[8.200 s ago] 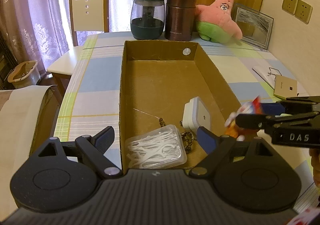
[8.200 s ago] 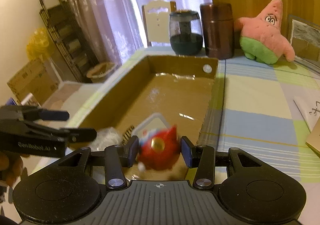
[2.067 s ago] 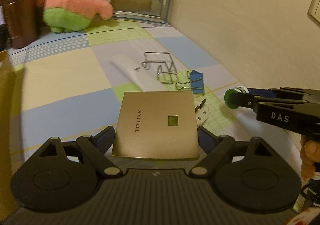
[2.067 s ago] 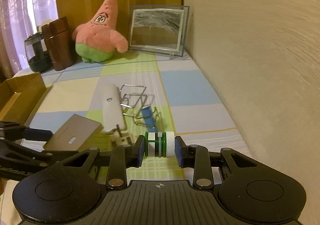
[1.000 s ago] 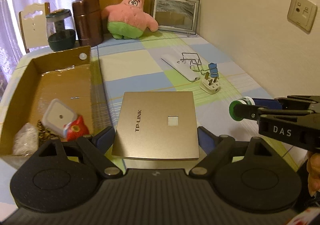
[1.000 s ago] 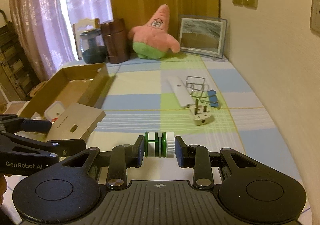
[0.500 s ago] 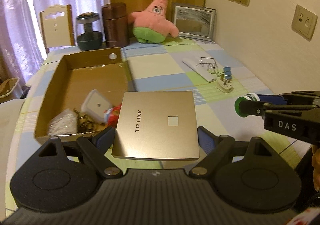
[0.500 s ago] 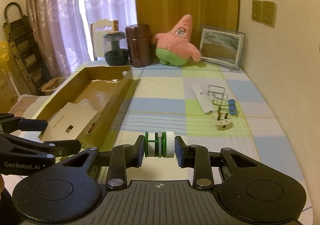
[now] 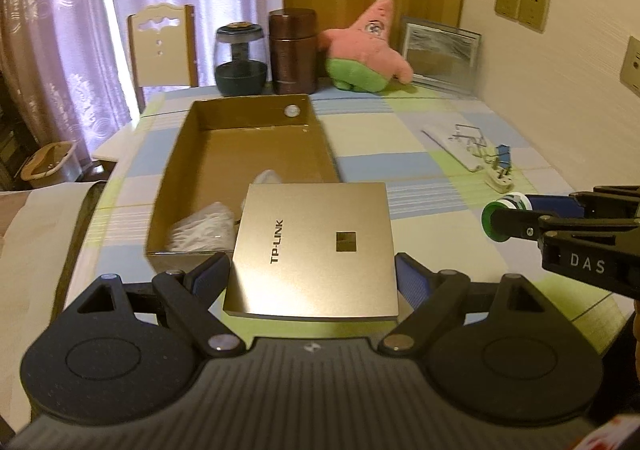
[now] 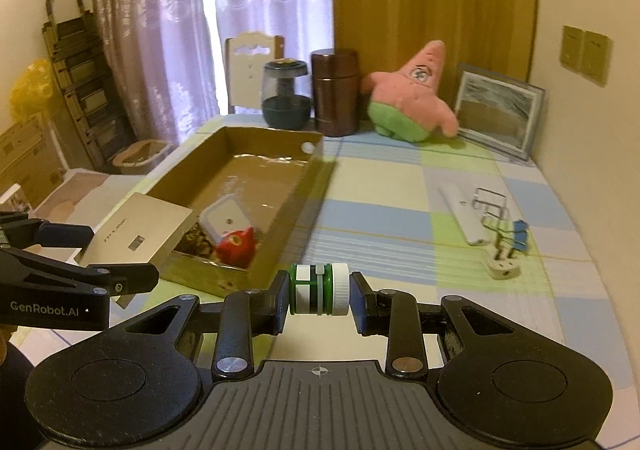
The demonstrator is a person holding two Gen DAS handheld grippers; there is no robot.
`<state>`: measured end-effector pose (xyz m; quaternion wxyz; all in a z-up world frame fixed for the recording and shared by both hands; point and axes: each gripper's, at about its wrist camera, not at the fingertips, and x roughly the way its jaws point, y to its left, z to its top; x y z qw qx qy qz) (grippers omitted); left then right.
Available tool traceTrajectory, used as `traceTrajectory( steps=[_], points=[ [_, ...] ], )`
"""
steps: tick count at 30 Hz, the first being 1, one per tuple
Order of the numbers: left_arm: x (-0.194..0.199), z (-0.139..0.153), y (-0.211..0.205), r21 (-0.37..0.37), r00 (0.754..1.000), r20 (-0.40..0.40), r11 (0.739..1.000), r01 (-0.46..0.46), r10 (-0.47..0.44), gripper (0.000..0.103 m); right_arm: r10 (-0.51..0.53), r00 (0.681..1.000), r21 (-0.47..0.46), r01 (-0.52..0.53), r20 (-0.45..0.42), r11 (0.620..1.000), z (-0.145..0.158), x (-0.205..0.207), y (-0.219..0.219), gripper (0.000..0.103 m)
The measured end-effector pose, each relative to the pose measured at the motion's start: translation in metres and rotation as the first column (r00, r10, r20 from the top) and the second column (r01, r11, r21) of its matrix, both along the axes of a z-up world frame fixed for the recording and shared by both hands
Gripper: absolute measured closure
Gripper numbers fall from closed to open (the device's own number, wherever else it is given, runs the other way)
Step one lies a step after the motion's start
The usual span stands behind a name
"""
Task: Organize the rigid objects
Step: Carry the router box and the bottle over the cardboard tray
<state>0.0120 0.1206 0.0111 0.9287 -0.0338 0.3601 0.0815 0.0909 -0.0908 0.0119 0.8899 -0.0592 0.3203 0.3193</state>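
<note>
1. Left hand-held gripper (image 9: pixel 312 274): pinching the gold TP-LINK router (image 9: pixel 314 248) by its two side edges, held flat, logo face up, in the air above the tabletop (image 9: pixel 400 166).
2. Right hand-held gripper (image 10: pixel 319 296): pinching a small green-and-white capped bottle (image 10: pixel 318 289) end to end, long axis crosswise between the pads, white cap toward the right pad.
3. Cardboard box (image 9: pixel 244 106): open top, long axis running away from both cameras toward the far jars. Near end already holding a white square charger (image 10: pixel 226 218), a red toy (image 10: pixel 236 246), a clear pack of floss picks (image 9: pixel 204 228) and something dark and chain-like, too small to name.
4. Key relation, left side: router directly over the box's near right corner, far edge overlapping the near end of the interior; box ahead and slightly left of the left hand-held gripper. In the right wrist view, router hovering at the near left rim.
5. Key relation, right side: box ahead and to the left of the bottle, near wall close; bottle over bare tabletop, outside the box.
6. Judgement: left hand nearer the drop point; empty far half of the box the better landing place for the flat router, so a forward carry and lowering before release. Bottle likely second.
7. Left on tabletop, right of box: white remote (image 10: pixel 464 216), wire stand (image 10: pixel 490 204), blue binder clip (image 10: pixel 518 230), white plug (image 10: pixel 502 268).
</note>
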Motion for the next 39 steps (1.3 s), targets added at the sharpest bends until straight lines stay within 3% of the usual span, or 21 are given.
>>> traceTrajectory(
  steps=[17,39],
  points=[
    [0.0,0.0,0.043,0.014,0.998,-0.005,0.998,-0.068,0.068,0.018,0.094,0.995,-0.008,-0.094,0.019,0.996,-0.003,0.006,0.059,0.075],
    [0.047,-0.012,0.082,0.033,0.997,-0.025,0.997,-0.066,0.067,0.018,0.117,0.993,0.005,-0.117,0.0,0.993,-0.01,0.049,0.106,0.075]
  ],
)
